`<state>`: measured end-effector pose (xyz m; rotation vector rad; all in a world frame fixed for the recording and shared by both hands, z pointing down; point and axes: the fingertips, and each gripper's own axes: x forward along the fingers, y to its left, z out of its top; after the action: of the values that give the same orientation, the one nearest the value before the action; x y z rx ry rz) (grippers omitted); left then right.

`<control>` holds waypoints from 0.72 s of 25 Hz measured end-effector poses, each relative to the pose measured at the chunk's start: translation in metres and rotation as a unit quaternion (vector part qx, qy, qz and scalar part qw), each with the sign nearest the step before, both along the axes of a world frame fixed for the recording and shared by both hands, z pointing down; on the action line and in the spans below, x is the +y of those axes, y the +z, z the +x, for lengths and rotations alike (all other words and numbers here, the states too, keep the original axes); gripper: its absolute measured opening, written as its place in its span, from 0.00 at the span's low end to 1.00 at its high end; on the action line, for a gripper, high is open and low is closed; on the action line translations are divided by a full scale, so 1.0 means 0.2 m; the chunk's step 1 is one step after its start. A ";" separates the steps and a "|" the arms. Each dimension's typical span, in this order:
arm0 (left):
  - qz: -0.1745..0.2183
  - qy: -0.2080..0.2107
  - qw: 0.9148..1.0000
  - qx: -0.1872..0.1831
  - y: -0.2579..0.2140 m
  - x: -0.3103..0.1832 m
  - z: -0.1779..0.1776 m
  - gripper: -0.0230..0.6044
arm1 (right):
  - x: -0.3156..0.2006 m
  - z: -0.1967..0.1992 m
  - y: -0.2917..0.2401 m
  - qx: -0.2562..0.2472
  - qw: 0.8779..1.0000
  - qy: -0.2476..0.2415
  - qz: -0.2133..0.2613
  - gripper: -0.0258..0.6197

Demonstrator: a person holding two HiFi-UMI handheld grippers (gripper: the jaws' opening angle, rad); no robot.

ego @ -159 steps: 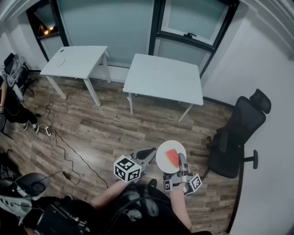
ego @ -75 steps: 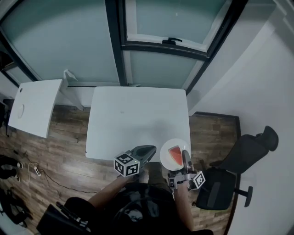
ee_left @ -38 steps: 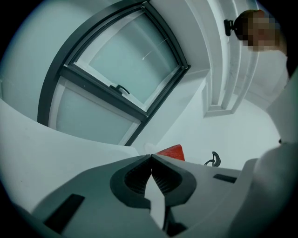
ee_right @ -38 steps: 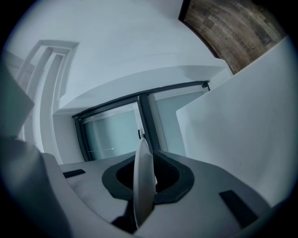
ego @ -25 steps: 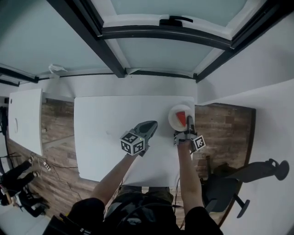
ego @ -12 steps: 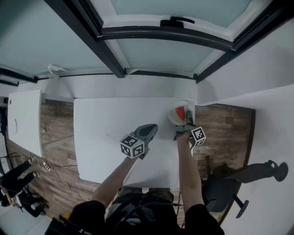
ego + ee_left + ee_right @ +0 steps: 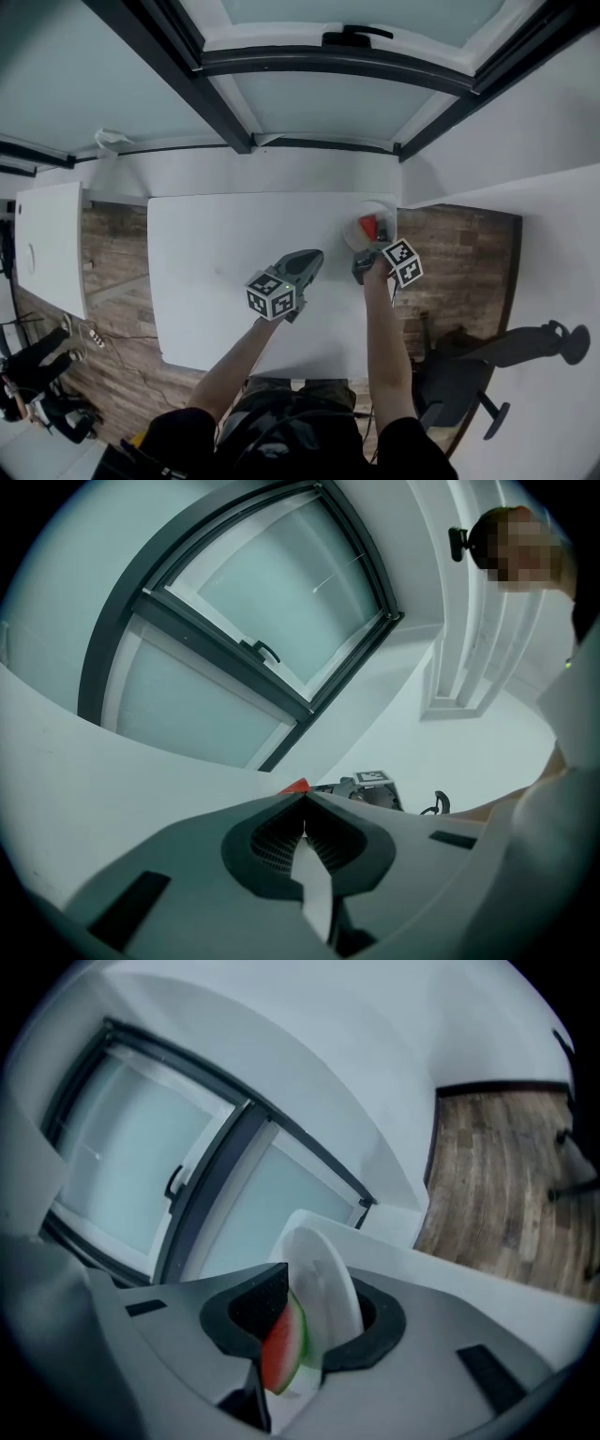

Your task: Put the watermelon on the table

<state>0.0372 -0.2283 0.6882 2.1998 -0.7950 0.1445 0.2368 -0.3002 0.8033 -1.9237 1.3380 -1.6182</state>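
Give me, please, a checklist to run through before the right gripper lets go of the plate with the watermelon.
1. Plate over the table: ok, at its far right corner, close to the edge.
2. Plate lying flat on the table: cannot tell; it looks tilted.
3. Watermelon on the plate: ok.
4. Right gripper free of the plate: not ok; jaws opening, pads look in contact with it.
5. Left gripper out of the way: ok, shut, empty, apart from the plate.
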 end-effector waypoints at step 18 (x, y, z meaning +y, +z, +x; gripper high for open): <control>0.008 0.006 1.000 0.002 -0.07 0.07 0.03 0.05 | 0.07 0.04 -0.11 0.377 0.888 -0.259 -0.048 0.32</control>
<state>0.0435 -0.2139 0.6735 2.2183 -0.7838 0.1396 0.2454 -0.2871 0.7808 -2.5494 2.2614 -1.1311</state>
